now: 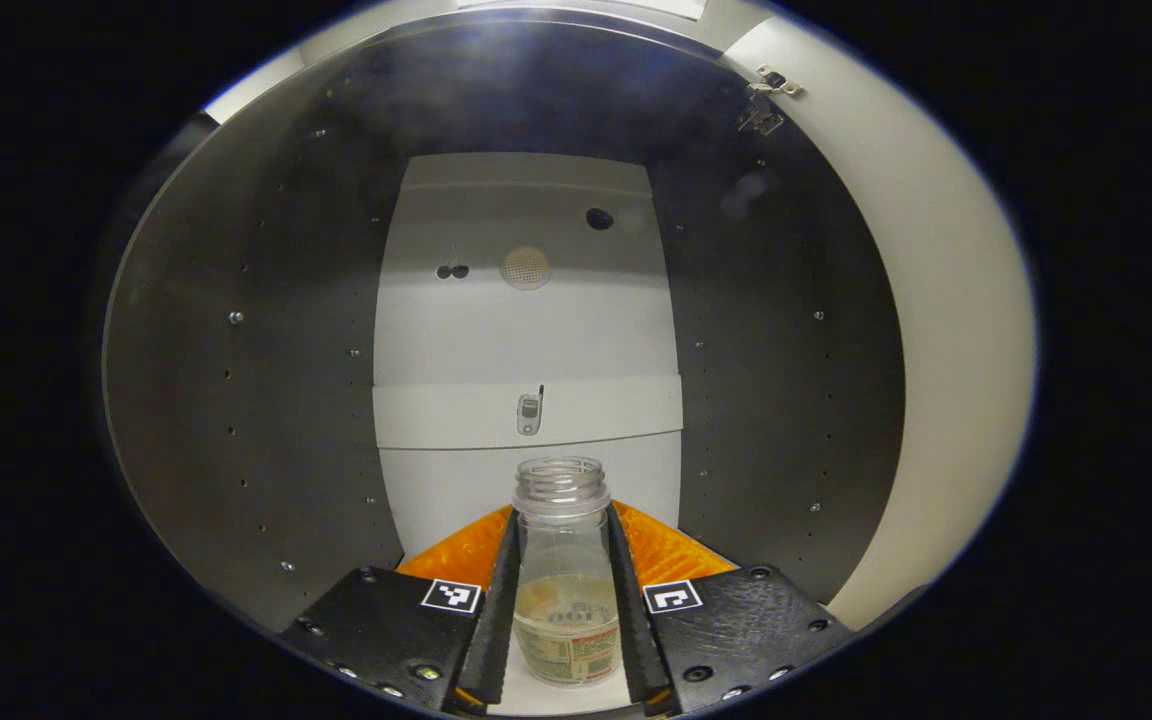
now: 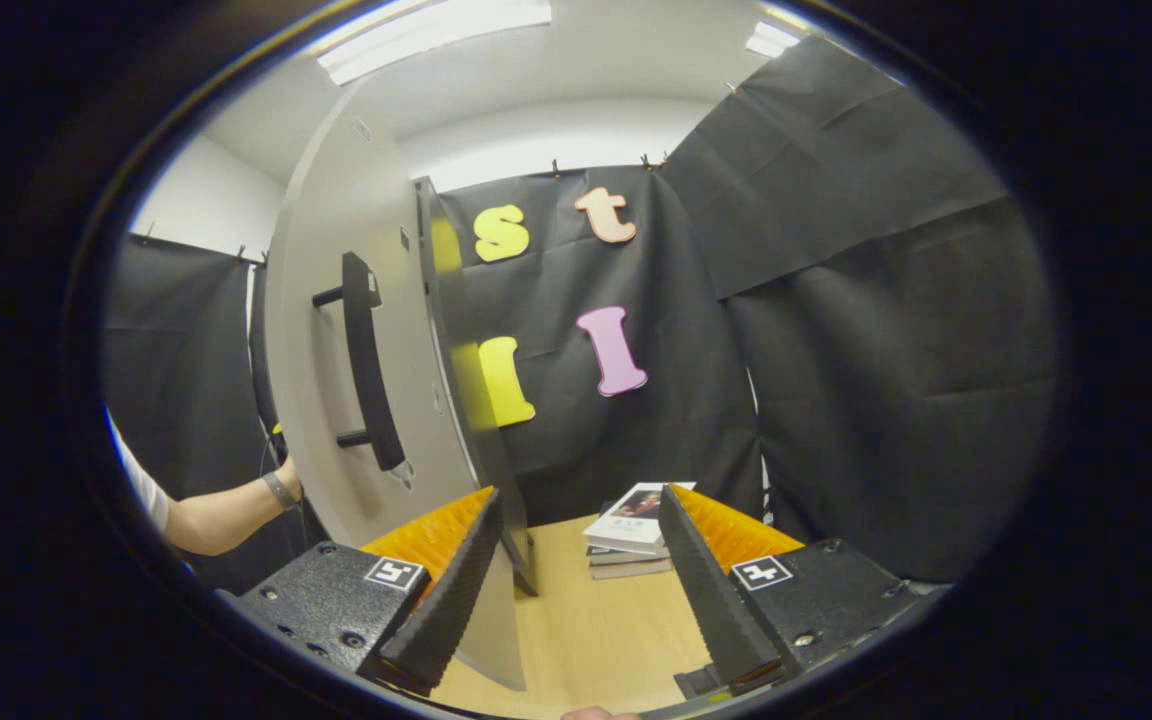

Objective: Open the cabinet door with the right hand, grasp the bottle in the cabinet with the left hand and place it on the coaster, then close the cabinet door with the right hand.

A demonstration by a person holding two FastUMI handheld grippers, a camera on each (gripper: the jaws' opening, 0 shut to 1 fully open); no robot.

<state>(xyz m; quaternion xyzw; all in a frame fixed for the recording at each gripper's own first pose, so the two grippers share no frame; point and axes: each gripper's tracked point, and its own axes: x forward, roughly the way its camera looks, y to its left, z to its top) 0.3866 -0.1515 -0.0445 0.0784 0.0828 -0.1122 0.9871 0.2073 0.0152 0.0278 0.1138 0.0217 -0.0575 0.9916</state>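
With the cabinet door [image 2: 336,400] swung open and the right tool [image 2: 576,585] spread wide beside it, the left tool [image 1: 564,610] grips the bottle [image 1: 562,570] inside the cabinet [image 1: 236,350], so lifting it out toward the coaster likely comes next.

**Materials and finishes**

The bottle [image 1: 563,560] is clear, glossy plastic with a paper label. The cabinet's side walls [image 1: 266,400] look dark and matt. The cabinet door [image 2: 336,330] is smooth and pale, its handle [image 2: 366,370] matt black. The table [image 2: 586,620] is light wood. The books [image 2: 631,530] have glossy covers.
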